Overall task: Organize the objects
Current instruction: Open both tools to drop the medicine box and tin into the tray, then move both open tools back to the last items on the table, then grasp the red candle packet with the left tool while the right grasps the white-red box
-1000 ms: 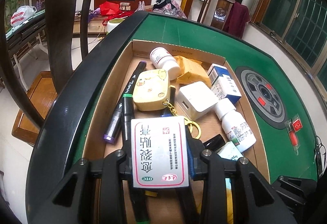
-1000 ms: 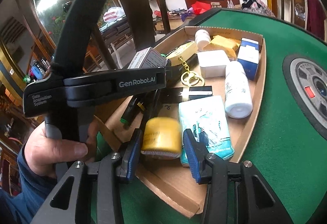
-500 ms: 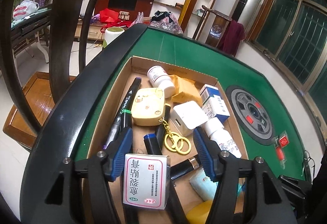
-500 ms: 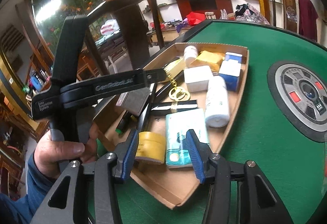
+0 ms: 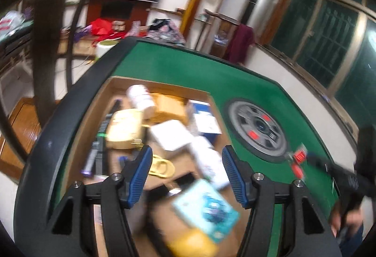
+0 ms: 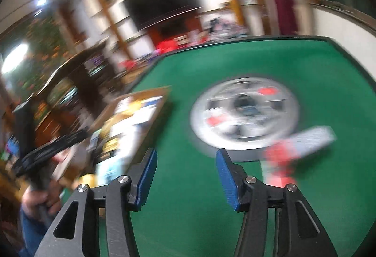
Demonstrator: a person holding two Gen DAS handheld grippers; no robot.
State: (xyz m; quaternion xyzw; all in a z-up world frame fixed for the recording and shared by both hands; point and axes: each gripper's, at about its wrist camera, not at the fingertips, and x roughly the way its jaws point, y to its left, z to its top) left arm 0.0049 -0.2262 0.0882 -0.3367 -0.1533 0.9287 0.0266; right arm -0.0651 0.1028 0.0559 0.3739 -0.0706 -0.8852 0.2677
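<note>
A cardboard tray (image 5: 162, 87) on the green table holds a white bottle (image 5: 140, 97), a cream case (image 5: 123, 131), a white box (image 5: 172, 135), a blue-and-white box (image 5: 204, 119), gold rings (image 5: 162, 165), a teal packet (image 5: 208, 207) and a yellow tape roll (image 5: 190, 244). My left gripper (image 5: 186, 174) is open and empty above the tray. My right gripper (image 6: 185, 177) is open and empty over bare green felt, to the right of the tray (image 6: 150, 102). Both views are blurred.
A grey round hub (image 5: 258, 131) sits in the table's middle, also in the right wrist view (image 6: 244, 113). A red and white object (image 6: 298, 146) lies beside it. The black table rim (image 5: 61, 125) and a dark wooden chair (image 5: 47, 50) stand at the left.
My left gripper let go of the white medicine box and lifted away. My right gripper released the yellow tape roll into the tray and swung right over the felt.
</note>
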